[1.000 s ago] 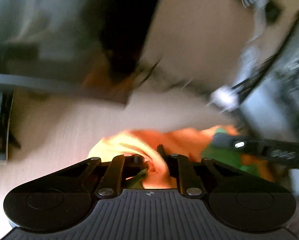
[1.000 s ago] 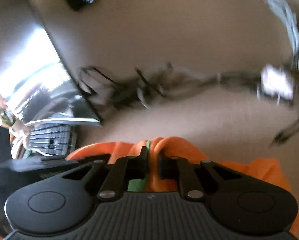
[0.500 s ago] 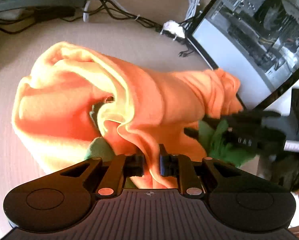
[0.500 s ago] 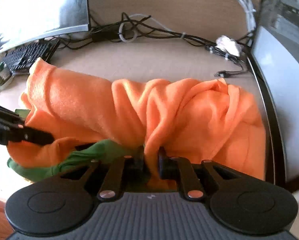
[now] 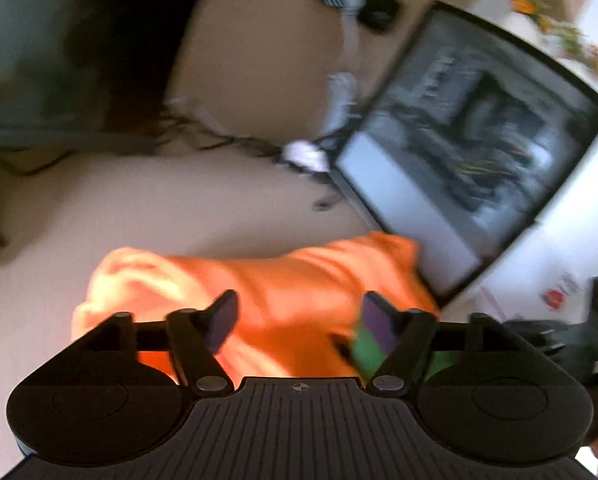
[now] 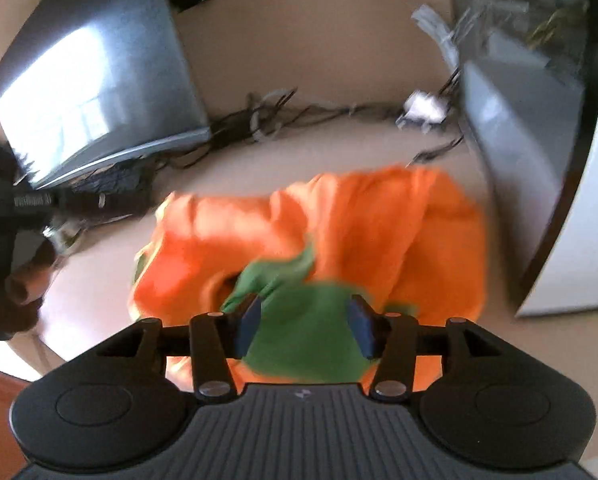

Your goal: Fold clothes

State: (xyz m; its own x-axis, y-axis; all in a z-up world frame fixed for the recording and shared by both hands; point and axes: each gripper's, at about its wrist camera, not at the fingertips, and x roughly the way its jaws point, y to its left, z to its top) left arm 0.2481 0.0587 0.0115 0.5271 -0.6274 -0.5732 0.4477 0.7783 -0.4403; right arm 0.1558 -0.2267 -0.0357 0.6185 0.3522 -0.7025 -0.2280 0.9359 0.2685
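**Both grippers let go above the bundled cloth**

We see the orange garment (image 5: 259,292) lying in a loose heap on the pale tabletop (image 5: 159,208), near the front edge, with a green part (image 6: 307,332) bunched at its near side. In the left wrist view the heap sits right of centre, its far right end just beside the lower corner of the glass-sided computer case (image 5: 471,152). In the right wrist view the same case stands at the right, and the cloth spreads from the middle of the table towards it.

Our left gripper (image 5: 299,316) has just been opening; its jaws now stand wide apart, and the orange cloth shows below the gap without either pad pressing on it. A sliver of green shows by its right finger.

Our right gripper (image 6: 305,324) has also just been opening. Its jaws are about half spread, with the green fabric showing between the blue pads (image 6: 251,322); the pads do not appear to pinch it, though the blur makes the edges hard to read.

Far on the table a tangle of dark cables (image 6: 259,120) runs between the case and a monitor (image 6: 99,72) at the far left. Both views are smeared by motion.
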